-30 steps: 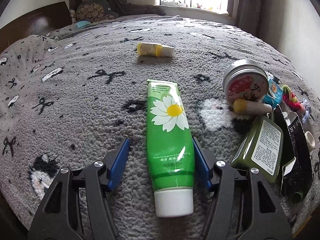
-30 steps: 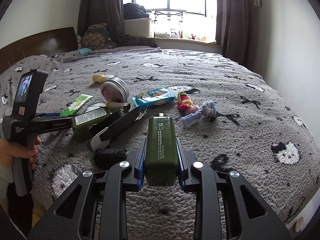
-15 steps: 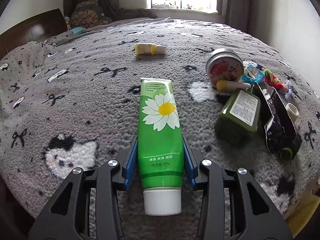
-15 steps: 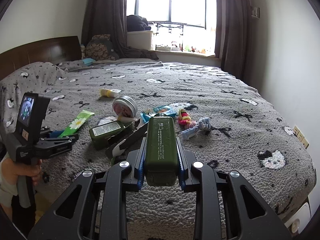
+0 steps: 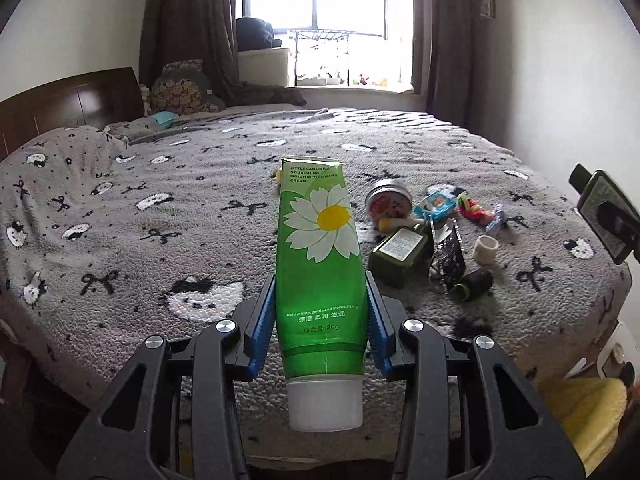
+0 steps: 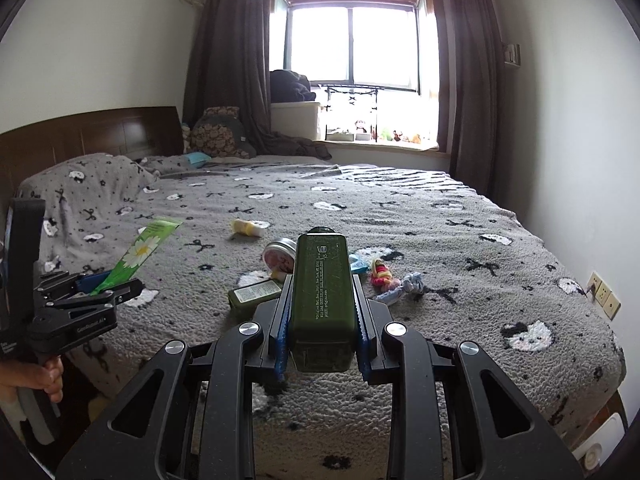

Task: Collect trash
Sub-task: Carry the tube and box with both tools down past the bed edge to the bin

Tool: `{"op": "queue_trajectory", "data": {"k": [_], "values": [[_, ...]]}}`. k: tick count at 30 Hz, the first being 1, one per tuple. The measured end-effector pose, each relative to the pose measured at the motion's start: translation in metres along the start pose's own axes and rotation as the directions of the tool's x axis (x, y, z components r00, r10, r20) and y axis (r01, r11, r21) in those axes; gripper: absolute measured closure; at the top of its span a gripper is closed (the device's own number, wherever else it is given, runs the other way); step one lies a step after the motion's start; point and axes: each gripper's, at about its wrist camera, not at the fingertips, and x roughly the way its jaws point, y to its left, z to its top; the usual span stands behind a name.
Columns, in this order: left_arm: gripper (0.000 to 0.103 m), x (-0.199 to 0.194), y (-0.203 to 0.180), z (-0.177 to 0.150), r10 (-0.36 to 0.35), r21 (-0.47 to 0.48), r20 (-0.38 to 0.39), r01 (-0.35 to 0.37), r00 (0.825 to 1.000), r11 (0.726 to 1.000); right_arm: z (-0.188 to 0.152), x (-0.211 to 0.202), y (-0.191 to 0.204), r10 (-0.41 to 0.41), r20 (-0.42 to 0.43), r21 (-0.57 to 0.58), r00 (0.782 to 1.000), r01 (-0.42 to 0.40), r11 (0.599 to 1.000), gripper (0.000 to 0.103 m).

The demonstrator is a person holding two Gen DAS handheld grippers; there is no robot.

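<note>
My left gripper (image 5: 320, 312) is shut on a green hand-cream tube (image 5: 320, 248) with a daisy print and white cap, held up off the bed; it also shows in the right wrist view (image 6: 140, 252). My right gripper (image 6: 322, 316) is shut on a dark green bottle (image 6: 322, 296), lifted above the bed. On the grey blanket (image 5: 140, 220) lie a round tin (image 5: 389, 202), a green box (image 5: 398, 250), a black wrapper (image 5: 450, 254), a dark cap-ended tube (image 5: 474, 284), a white ring (image 5: 486, 248), a blue packet (image 5: 434, 204) and a yellow tube (image 6: 248, 228).
Colourful hair ties (image 6: 382, 274) and a blue-white knot (image 6: 412, 284) lie right of the pile. The wooden headboard (image 6: 88, 136) is at left, the window (image 6: 352, 44) and dark curtains behind. A wall socket (image 6: 606, 296) is at right. A yellow cloth (image 5: 584, 412) lies below the bed edge.
My left gripper closed on the green tube and lifted it off the bed. Both grippers rose and pulled back from the bed, the right still holding the dark green bottle.
</note>
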Motion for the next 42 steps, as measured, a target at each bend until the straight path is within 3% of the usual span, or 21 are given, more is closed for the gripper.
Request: {"op": "queue_trajectory", "data": {"k": [6,14,28,42], "values": [[0.064,-0.038,-0.018,-0.011,-0.060,0.026,0.041,0.059,0.997,0.998,-0.005,-0.026,0.004,0.037,0.026,-0.009,0.999,-0.036,0.999,0.076],[0.064,-0.057,-0.030,-0.036,-0.115,0.046,0.024,0.114,0.993,0.992,-0.023,-0.042,0.006,0.047,0.001,-0.028,0.999,-0.047,0.999,0.076],[0.064,-0.053,-0.042,-0.097,-0.168,0.072,-0.127,0.178,0.978,0.981,-0.068,-0.041,0.009,0.065,-0.131,-0.037,0.989,-0.071,0.997,0.076],[0.064,-0.025,-0.048,-0.151,-0.184,0.052,-0.289,0.208,0.939,0.977,-0.122,-0.017,0.009,0.086,-0.300,-0.002,0.950,-0.091,0.996,0.076]]}}
